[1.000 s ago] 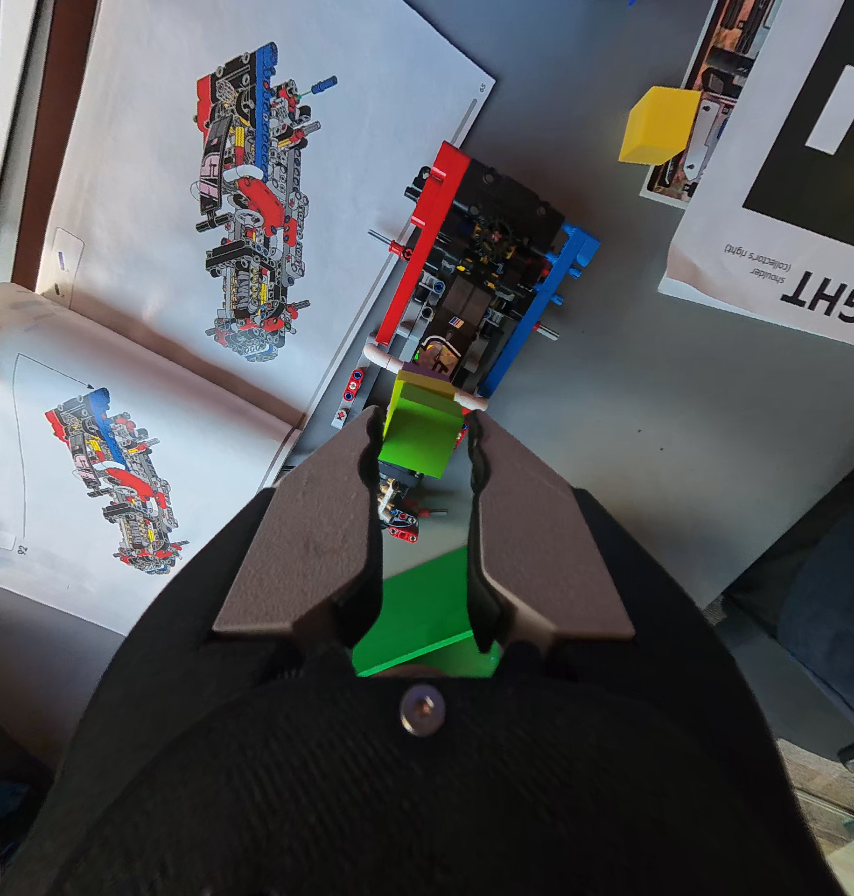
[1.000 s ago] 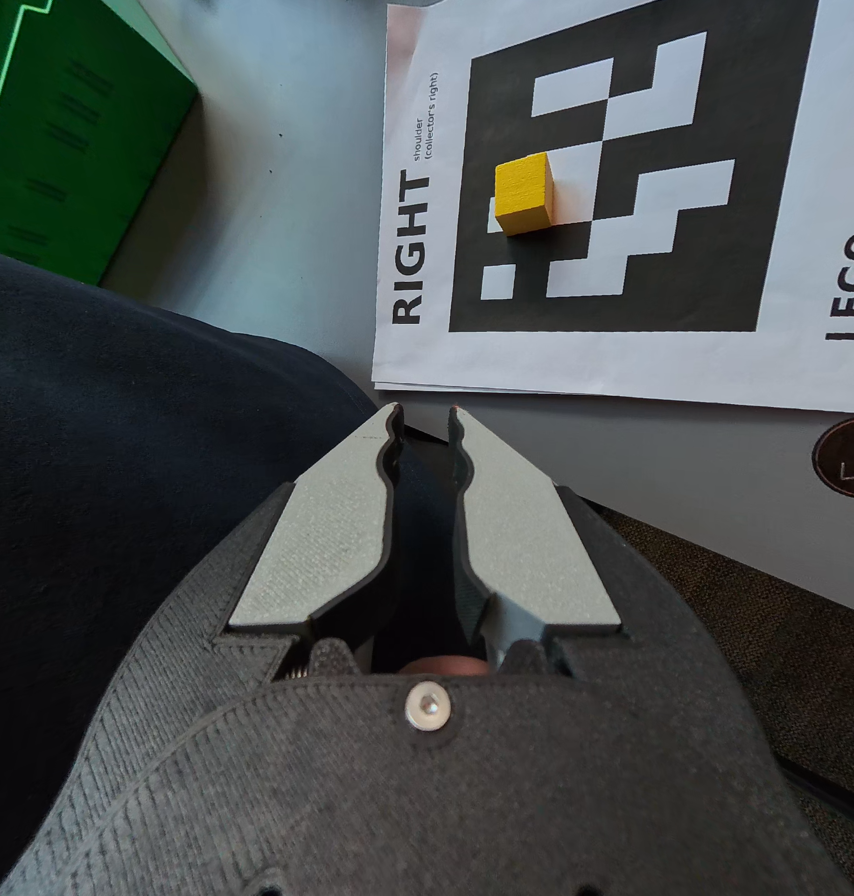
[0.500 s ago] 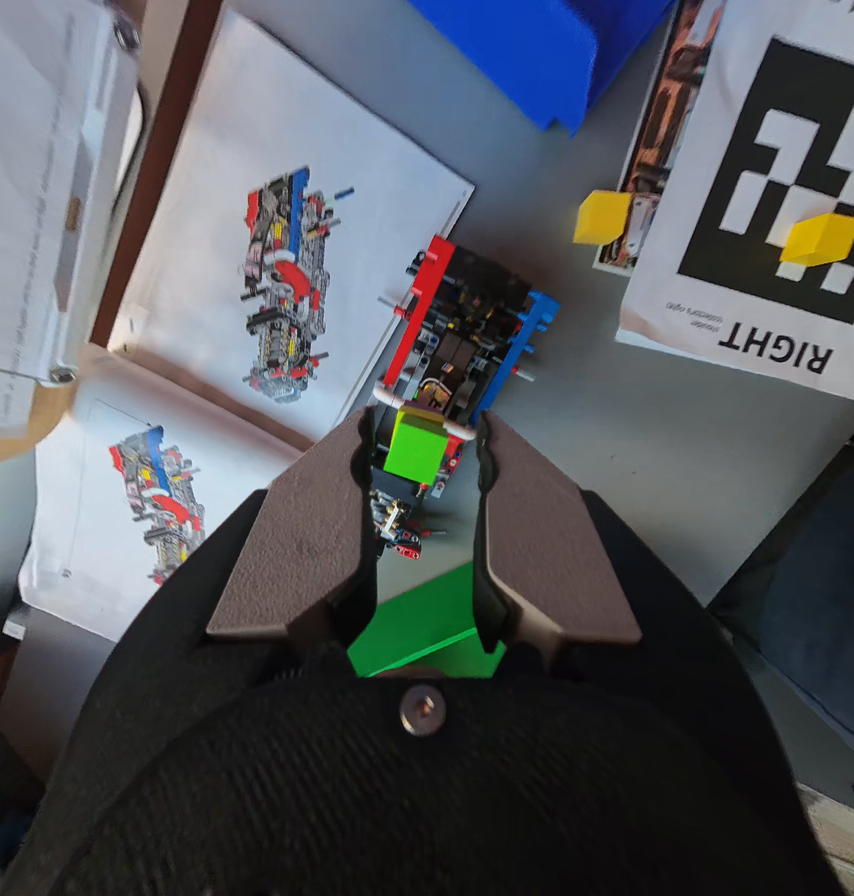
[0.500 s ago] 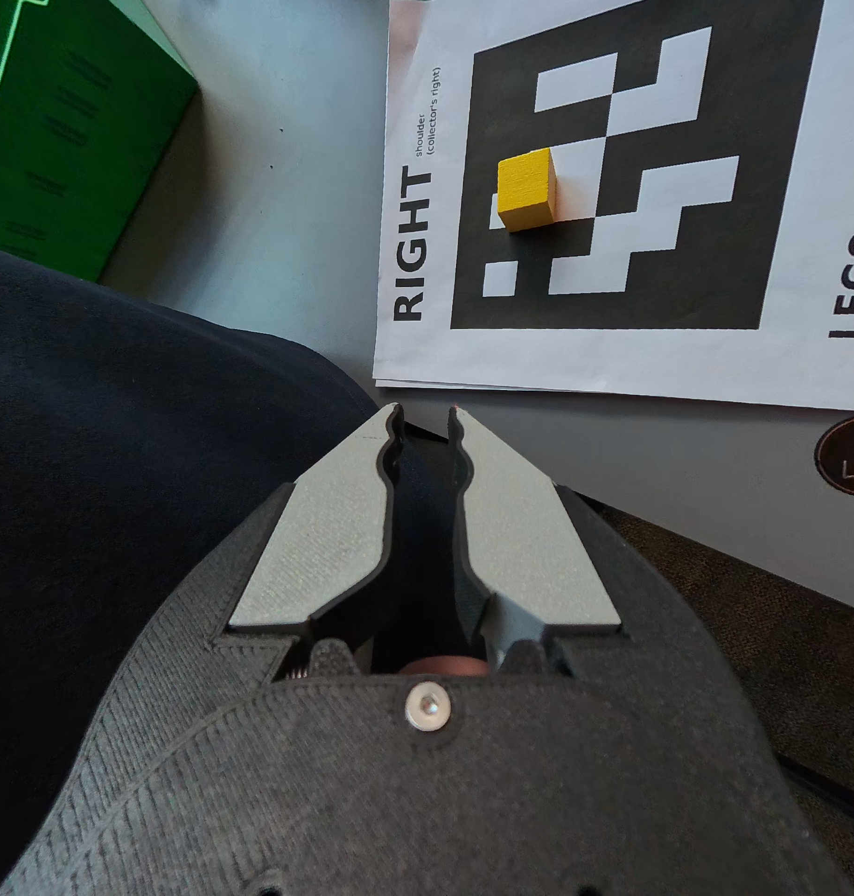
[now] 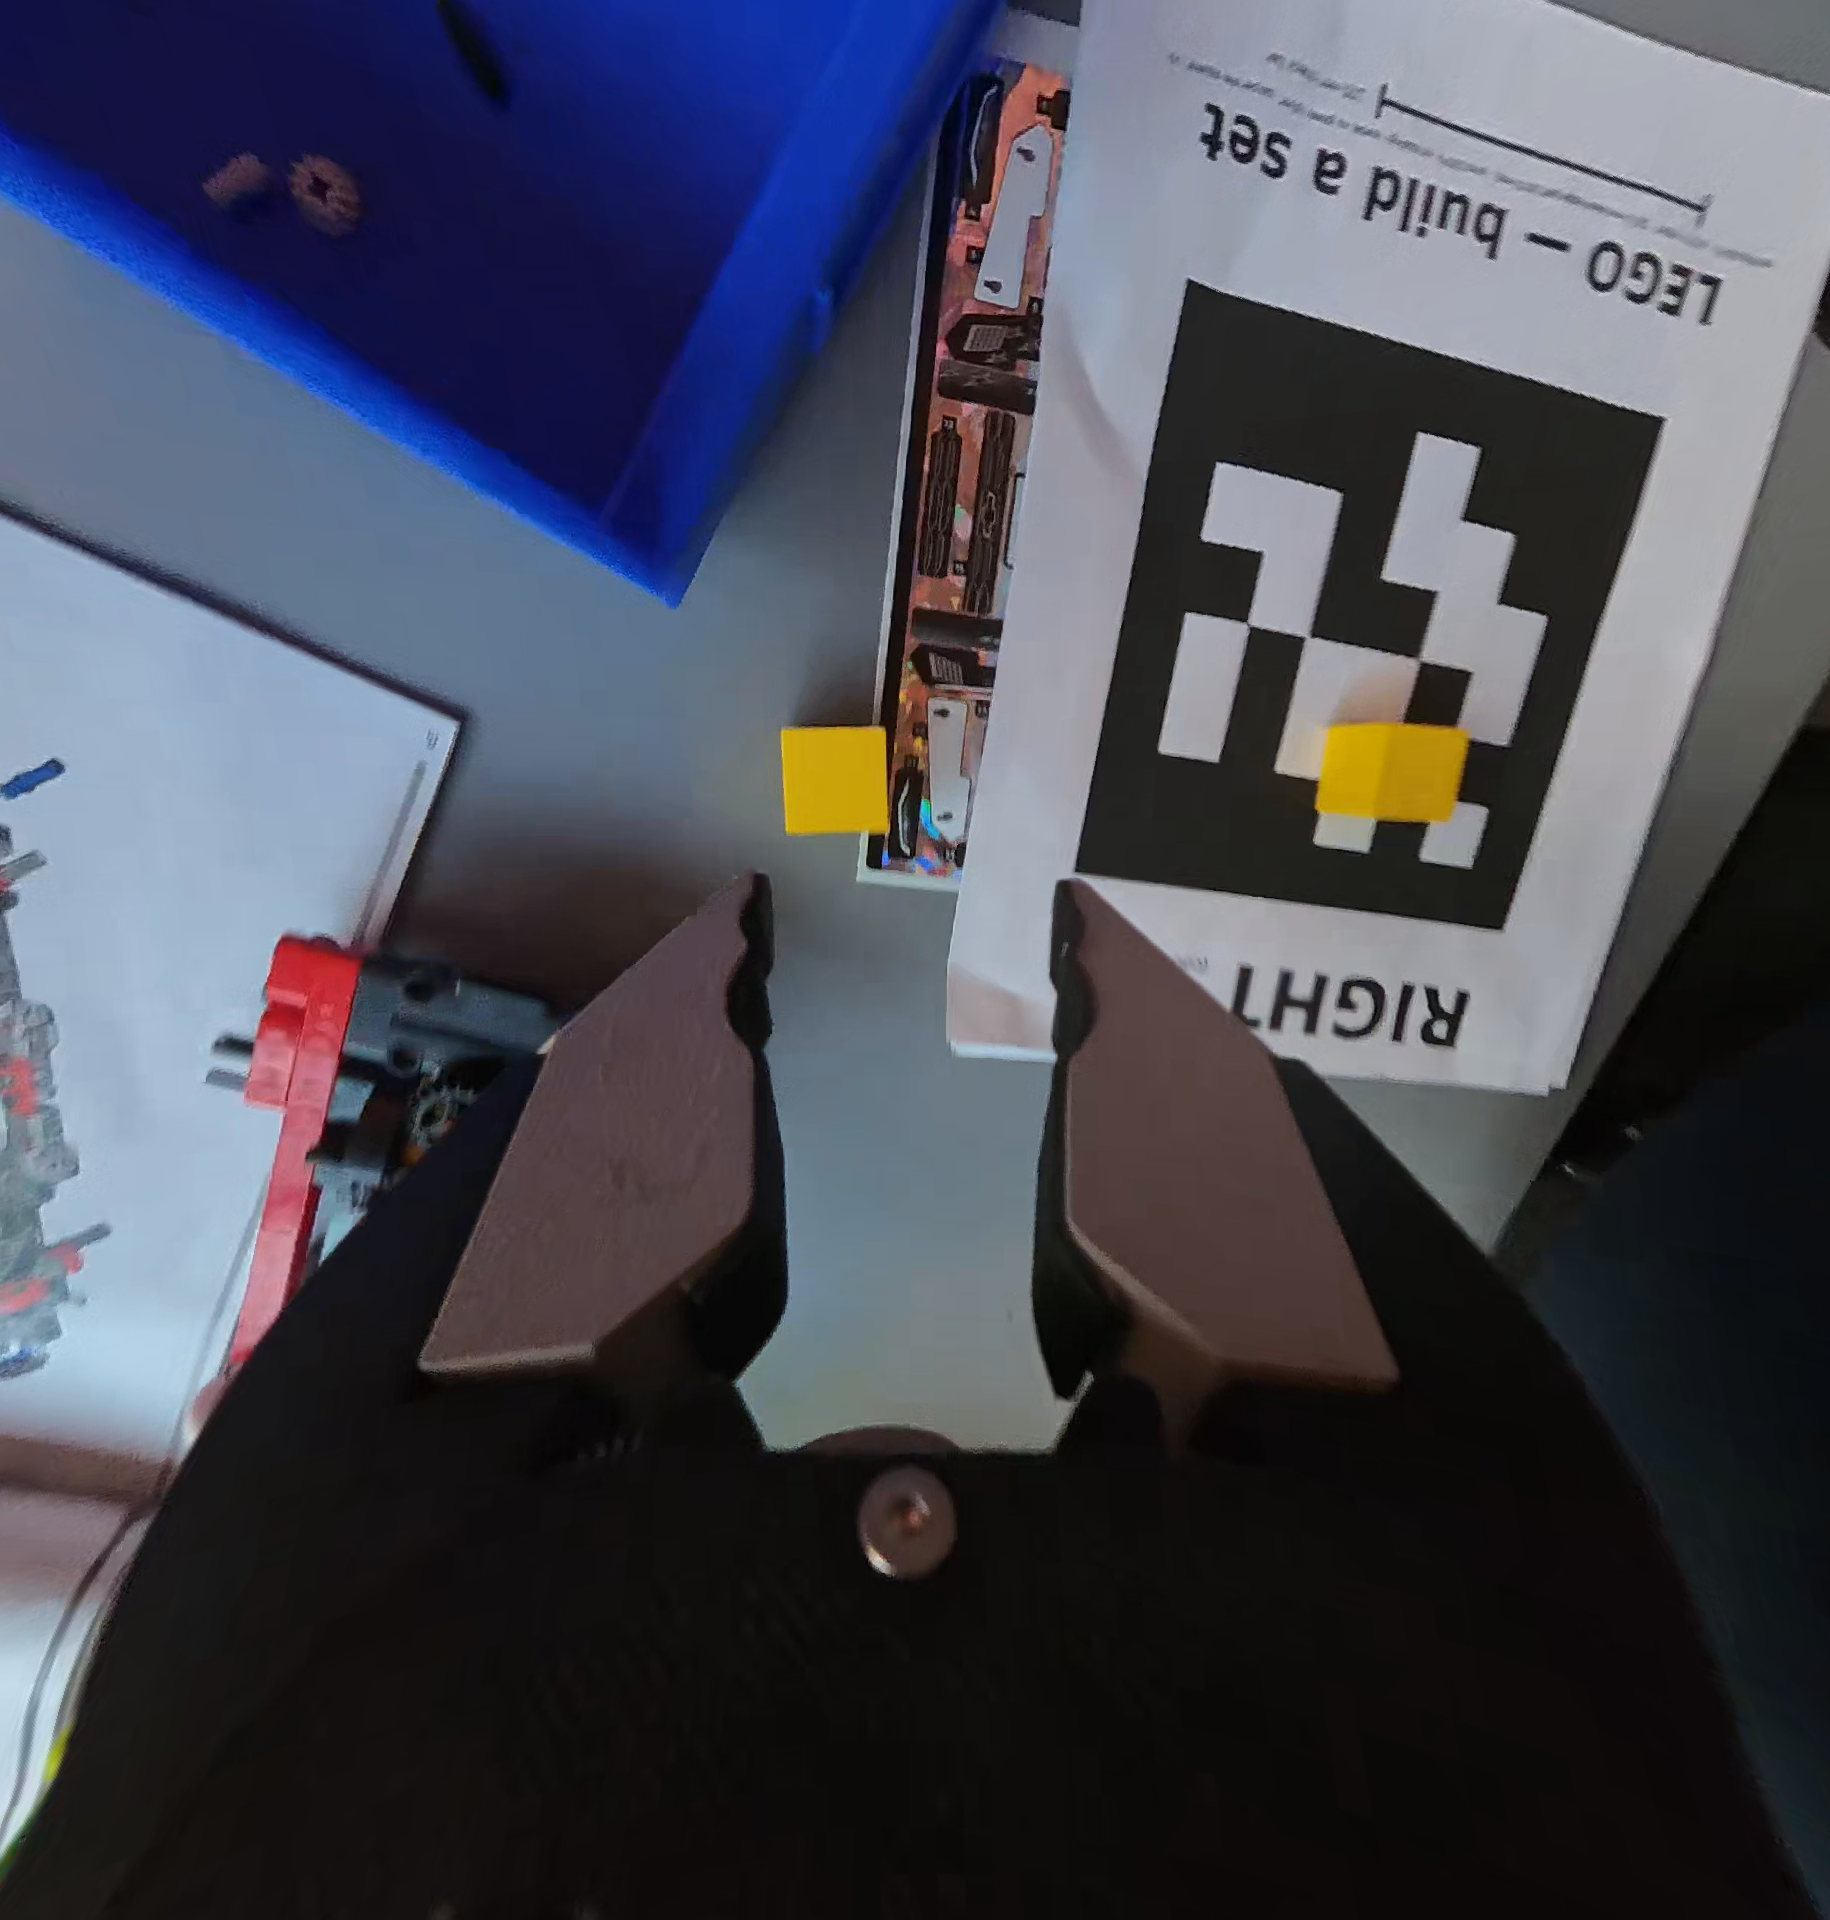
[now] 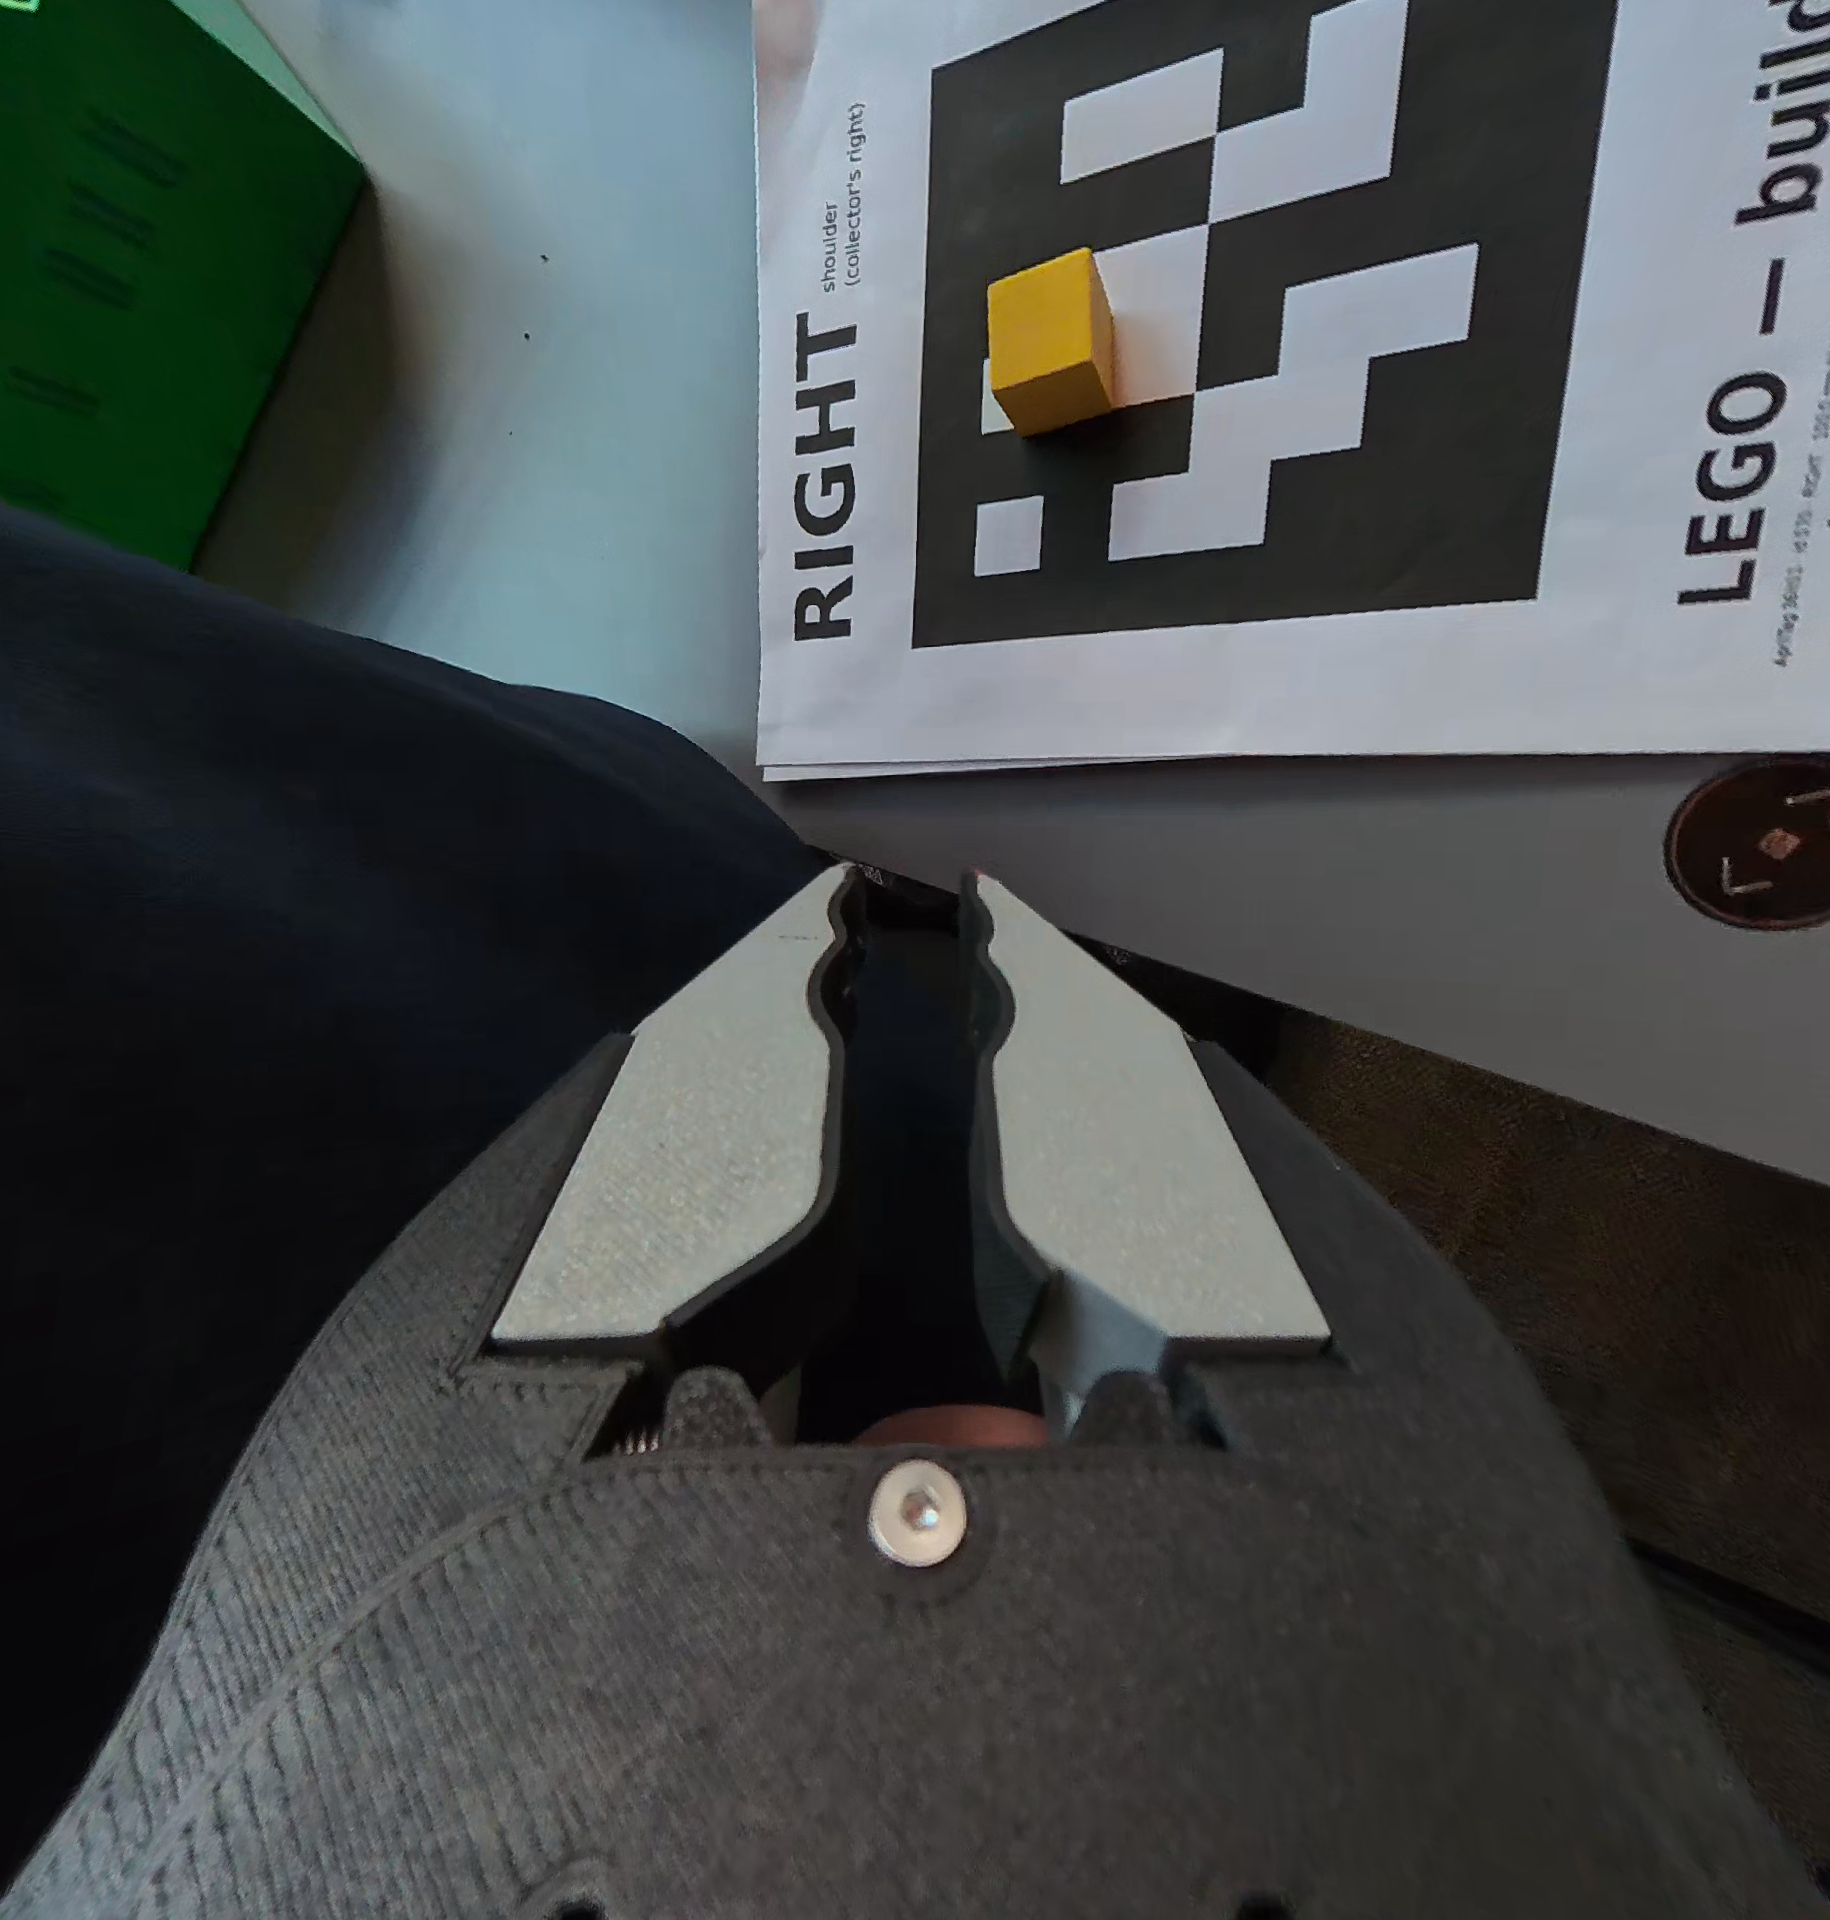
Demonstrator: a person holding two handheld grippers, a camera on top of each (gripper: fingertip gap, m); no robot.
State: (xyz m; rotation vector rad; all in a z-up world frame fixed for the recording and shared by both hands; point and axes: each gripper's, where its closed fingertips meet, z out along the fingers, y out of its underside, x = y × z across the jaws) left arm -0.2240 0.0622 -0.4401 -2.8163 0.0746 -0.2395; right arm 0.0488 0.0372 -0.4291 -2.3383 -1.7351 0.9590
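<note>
- Left wrist view: the left hand-held gripper [image 5: 909, 909] hangs over the grey tabletop [image 5: 578, 644] with its brown fingers [image 5: 630, 1143] spread wide and nothing between them; only bare tabletop shows in the gap.
- Just beyond the fingertips a yellow cube [image 5: 834, 779] sits on the tabletop, touching the edge of a glossy sticker sheet [image 5: 968, 468] that is tucked partly under a white printed sheet [image 5: 1410, 156] bearing a black-and-white square marker.
- A second yellow cube [image 5: 1392, 781] rests on that marker, towards the tabletop's right edge.
- A blue bin [image 5: 475, 260] with a few small parts inside fills the far left corner of the view. Beside the left finger lies a partly built brick model [image 5: 350, 1070] with a red beam, half hidden by the gripper body and next to an open instruction booklet [image 5: 163, 831].
- Right wrist view: the right hand-held gripper [image 6: 909, 894] is held low at the near edge of the tabletop [image 6: 526, 416], its grey fingers [image 6: 703, 1164] drawn close together with a narrow slot between them and nothing gripped.
- Dark blue fabric [image 6: 267, 883] lies at its left. Ahead, the white printed sheet [image 6: 1306, 707] carries the yellow cube [image 6: 1051, 353], well apart from the fingertips.
- A green box [image 6: 111, 260] stands at the far left, and a round dark disc [image 6: 1768, 844] is set in the tabletop near the right edge.
</note>
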